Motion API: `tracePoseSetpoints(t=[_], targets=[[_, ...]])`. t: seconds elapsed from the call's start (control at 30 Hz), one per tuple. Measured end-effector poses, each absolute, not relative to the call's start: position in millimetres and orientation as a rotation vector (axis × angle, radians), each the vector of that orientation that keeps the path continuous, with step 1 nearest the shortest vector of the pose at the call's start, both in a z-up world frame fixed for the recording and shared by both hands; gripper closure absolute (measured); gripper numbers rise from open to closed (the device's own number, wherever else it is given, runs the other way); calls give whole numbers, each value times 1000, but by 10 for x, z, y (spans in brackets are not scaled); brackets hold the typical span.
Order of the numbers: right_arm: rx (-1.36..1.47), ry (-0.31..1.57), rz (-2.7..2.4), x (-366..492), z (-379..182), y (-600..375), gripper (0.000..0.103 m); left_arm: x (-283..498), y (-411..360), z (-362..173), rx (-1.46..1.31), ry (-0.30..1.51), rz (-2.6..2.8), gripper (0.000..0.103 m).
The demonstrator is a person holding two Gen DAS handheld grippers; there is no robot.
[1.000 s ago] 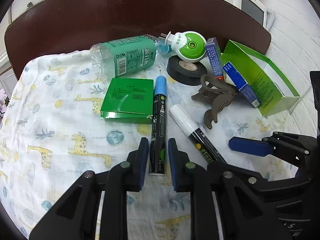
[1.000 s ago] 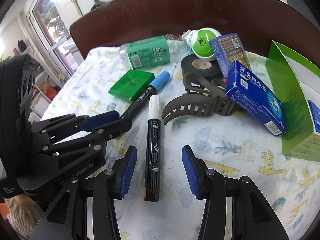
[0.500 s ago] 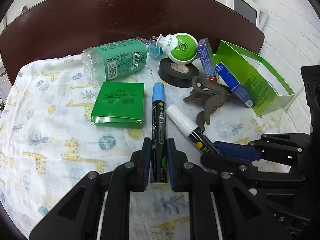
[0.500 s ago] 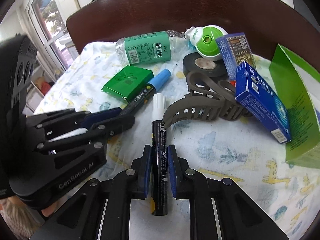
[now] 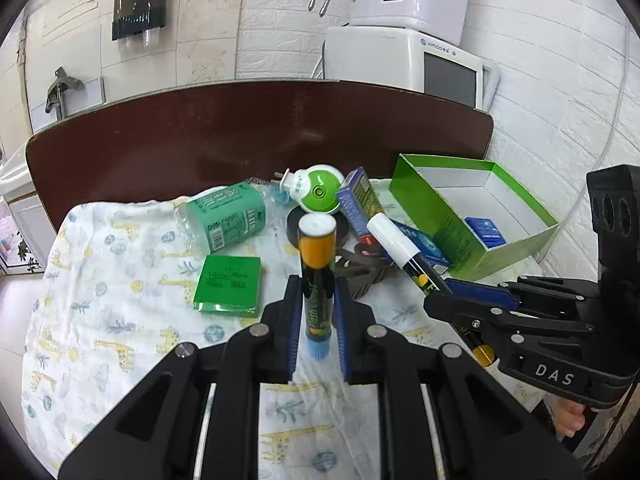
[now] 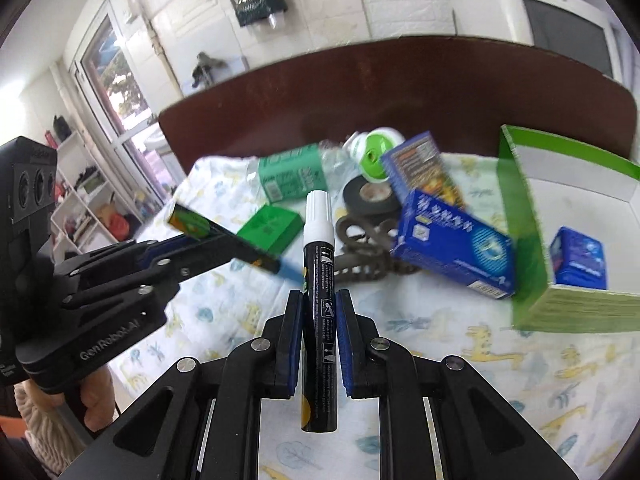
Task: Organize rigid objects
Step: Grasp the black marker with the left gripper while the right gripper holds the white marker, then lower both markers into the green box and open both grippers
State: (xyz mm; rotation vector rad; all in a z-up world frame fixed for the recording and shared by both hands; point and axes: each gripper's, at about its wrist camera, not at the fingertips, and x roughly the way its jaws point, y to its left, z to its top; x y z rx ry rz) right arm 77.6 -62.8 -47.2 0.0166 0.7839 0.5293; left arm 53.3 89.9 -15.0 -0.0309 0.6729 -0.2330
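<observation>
Both markers had left the tabletop: left gripper [image 5: 316, 312] clamped the blue-capped marker [image 5: 317, 276], right gripper [image 6: 318, 316] the white-capped marker [image 6: 319, 276]; green box [image 5: 476, 216] likely next.

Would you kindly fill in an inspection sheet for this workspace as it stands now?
Surface: giraffe-print cloth over a dark brown table.
Job's things: blue-capped marker and white-capped marker, both lifted; green open box holding a small blue box.
Clutter: green bottle, green flat box, black tape roll, brown hair claw, plug-in device, blue cartons.
Grippers: left hand-held gripper and right hand-held gripper each shut on a marker.
Cables: nothing seen.
Surroundings: white appliance, brick wall.
</observation>
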Motion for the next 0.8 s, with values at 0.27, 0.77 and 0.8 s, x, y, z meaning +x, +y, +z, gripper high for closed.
tracePoseSetpoints(t=[0.27, 0.77, 0.8], targets=[[127, 672, 446, 789, -193, -1298, 85, 601, 297, 202, 37, 607, -315, 89], [286, 560, 257, 1178, -7, -2439, 85, 1213, -1001, 474, 132, 586, -479, 89], [297, 561, 250, 1206, -28, -2510, 85, 1249, -1060, 465, 137, 590, -483, 89]])
